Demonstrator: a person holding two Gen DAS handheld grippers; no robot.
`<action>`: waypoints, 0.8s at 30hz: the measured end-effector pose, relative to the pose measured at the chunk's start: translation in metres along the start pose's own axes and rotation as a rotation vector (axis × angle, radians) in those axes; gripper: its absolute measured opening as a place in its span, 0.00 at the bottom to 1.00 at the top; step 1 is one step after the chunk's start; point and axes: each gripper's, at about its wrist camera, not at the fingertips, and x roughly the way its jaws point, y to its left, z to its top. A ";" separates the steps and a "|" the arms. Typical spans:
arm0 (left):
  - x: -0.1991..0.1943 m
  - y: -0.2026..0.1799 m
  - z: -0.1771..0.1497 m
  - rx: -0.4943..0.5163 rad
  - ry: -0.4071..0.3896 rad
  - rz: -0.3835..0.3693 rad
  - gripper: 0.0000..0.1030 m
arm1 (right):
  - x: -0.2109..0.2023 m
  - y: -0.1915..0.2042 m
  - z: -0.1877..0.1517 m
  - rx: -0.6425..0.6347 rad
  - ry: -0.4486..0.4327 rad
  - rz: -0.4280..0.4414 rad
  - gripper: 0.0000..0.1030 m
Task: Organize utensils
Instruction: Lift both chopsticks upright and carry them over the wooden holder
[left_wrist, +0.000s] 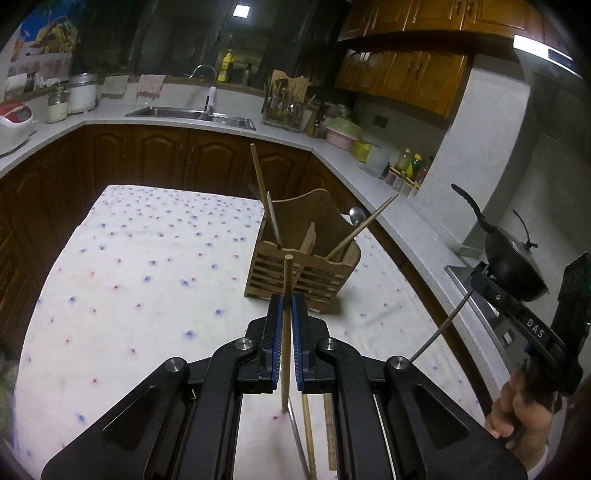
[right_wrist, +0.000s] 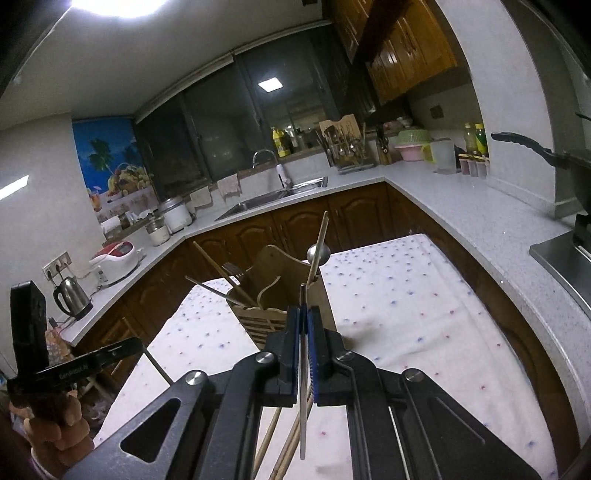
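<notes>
The left gripper (left_wrist: 287, 301) is clamped on a round wooden chopstick (left_wrist: 286, 332) that stands nearly upright between its blue pads (left_wrist: 276, 332), one end above the fingertips and the other hanging below them over the white cloth with small blue and pink flowers (left_wrist: 147, 277). Just ahead of it stands the slatted wooden utensil holder (left_wrist: 303, 266), with chopsticks and a metal spoon (left_wrist: 357, 215) leaning inside.

The right gripper (right_wrist: 303, 314) is clamped on a thin grey metal chopstick (right_wrist: 303, 424), also near upright. Directly beyond its fingertips is the same holder. Below it, loose wooden chopsticks (right_wrist: 288, 454) lie on the cloth.
</notes>
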 end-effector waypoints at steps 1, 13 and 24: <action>-0.001 0.000 0.001 0.001 -0.004 0.000 0.04 | 0.000 0.000 0.001 0.000 -0.002 0.001 0.04; -0.009 -0.004 0.024 0.001 -0.067 -0.009 0.04 | 0.004 0.005 0.013 -0.003 -0.029 0.008 0.04; -0.017 -0.019 0.087 0.004 -0.230 -0.019 0.04 | 0.011 0.011 0.054 0.000 -0.131 0.022 0.04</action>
